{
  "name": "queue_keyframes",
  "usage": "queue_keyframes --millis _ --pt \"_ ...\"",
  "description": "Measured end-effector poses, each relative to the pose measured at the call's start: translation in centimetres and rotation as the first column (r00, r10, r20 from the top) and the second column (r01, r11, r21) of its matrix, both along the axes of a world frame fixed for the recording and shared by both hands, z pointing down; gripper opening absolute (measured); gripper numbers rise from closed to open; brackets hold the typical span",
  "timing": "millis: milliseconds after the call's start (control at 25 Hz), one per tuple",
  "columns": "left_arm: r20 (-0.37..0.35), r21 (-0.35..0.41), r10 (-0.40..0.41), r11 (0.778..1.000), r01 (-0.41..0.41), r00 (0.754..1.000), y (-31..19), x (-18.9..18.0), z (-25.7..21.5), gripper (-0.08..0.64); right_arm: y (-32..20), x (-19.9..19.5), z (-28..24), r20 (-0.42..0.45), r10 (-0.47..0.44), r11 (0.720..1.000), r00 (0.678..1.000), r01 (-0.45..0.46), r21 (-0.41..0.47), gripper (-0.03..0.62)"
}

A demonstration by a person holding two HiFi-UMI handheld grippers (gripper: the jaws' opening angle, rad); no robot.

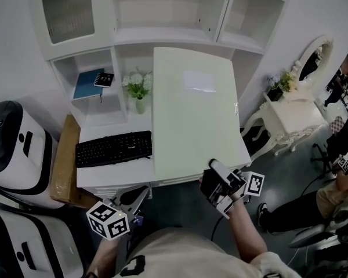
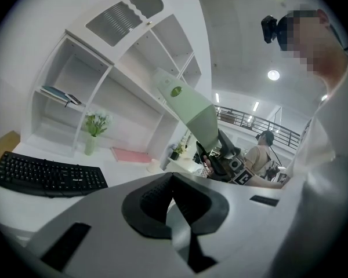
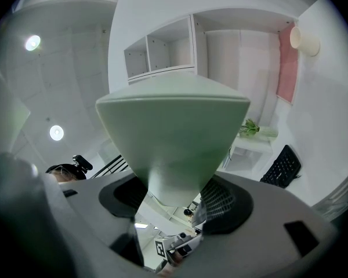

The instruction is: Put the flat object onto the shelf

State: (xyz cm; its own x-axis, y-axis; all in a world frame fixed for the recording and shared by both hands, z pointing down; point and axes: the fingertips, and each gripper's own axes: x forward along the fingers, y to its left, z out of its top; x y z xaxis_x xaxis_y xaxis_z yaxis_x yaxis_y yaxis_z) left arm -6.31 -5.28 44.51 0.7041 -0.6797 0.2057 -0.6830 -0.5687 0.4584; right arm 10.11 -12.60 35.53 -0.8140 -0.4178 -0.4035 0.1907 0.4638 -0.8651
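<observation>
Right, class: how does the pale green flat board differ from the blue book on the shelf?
The pale green board is held up by its near edge in the right gripper; the blue book lies in a shelf compartment. The board is pale and looks far larger; the book is dark blue. A small black object rests on the book, nothing on the board. Both are flat rectangles.
</observation>
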Motion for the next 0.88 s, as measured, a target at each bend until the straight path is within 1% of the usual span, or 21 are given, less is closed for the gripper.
queue_keyframes --millis 360,480,680,880 --pt "-0.025 0.019 0.011 1.0 -0.01 1.0 -0.3 -1.9 -0.2 0.014 -1.1 -1.6 -1.4 0.007 0.025 0.999 1.0 -0.025 0.025 0.295" --pt "-0.029 0.015 0.018 1.0 -0.018 0.999 -0.3 -2.8 -0.1 0.014 -1.5 -2.2 -2.1 0.01 0.04 0.999 0.999 -0.04 0.031 0.296" --pt "-0.032 0.009 0.035 0.999 -0.035 0.999 0.0 -4.3 0.1 0.014 -2.1 -3.2 -2.7 -0.012 0.069 0.997 0.998 -0.069 0.043 0.295" --pt "-0.054 0.007 0.048 0.999 -0.048 0.997 0.5 -5.6 0.1 0.014 -3.1 -4.5 -3.5 -0.003 0.082 0.996 0.997 -0.081 0.044 0.295"
